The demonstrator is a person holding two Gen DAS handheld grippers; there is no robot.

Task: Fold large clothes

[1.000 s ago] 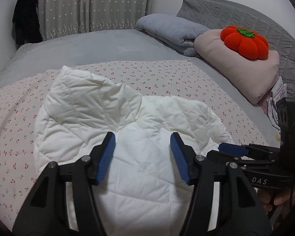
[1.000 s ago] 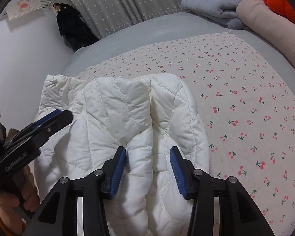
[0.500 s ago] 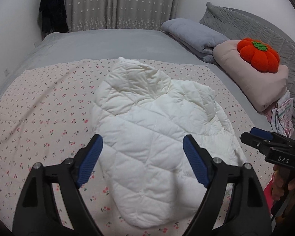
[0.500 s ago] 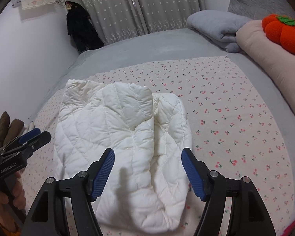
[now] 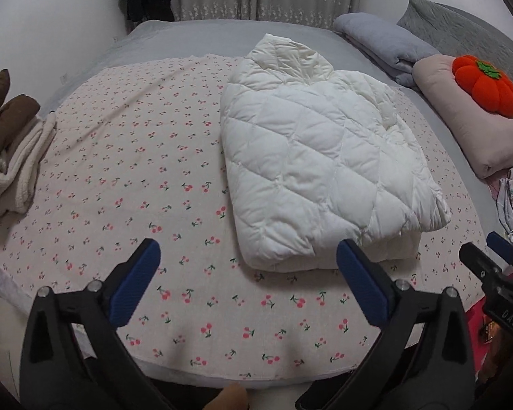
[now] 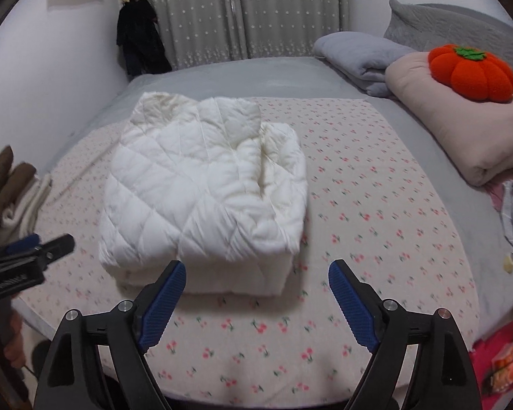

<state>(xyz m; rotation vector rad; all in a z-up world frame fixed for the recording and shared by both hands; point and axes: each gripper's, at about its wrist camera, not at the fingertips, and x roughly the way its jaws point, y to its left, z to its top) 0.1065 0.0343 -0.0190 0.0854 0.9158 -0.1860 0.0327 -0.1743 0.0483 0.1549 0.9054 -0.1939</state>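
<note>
The left gripper (image 5: 248, 285) hangs above the near edge of the bed, its 2 blue-padded fingers (image 5: 135, 282) spread wide apart and holding nothing, only the cherry-print sheet (image 5: 126, 171) showing between them. The right gripper (image 6: 256, 302) sits just the same, fingers (image 6: 350, 302) wide apart and bare, poised over that near edge with nothing in its grasp. Ahead of both lies the white quilted jacket (image 6: 201, 191), folded into a thick, roughly rectangular bundle, flat on the sheet and clear of both grippers. In the right wrist view its near hem lies just beyond the fingertips, slightly left of centre; in the left wrist view the jacket (image 5: 321, 157) sits right of centre, collar end pointing to the far edge of the bed. Out at the left edge of the bed there is a stack of folded cream and brown clothes (image 5: 7, 150). Toward the right edge rests a pink pillow (image 6: 461, 130) with an orange pumpkin cushion (image 6: 472, 71) on top, and a folded grey blanket (image 6: 359, 56) just behind it. A dark garment (image 6: 138, 41) hangs on the far wall beside the grey curtains (image 6: 242, 13).
</note>
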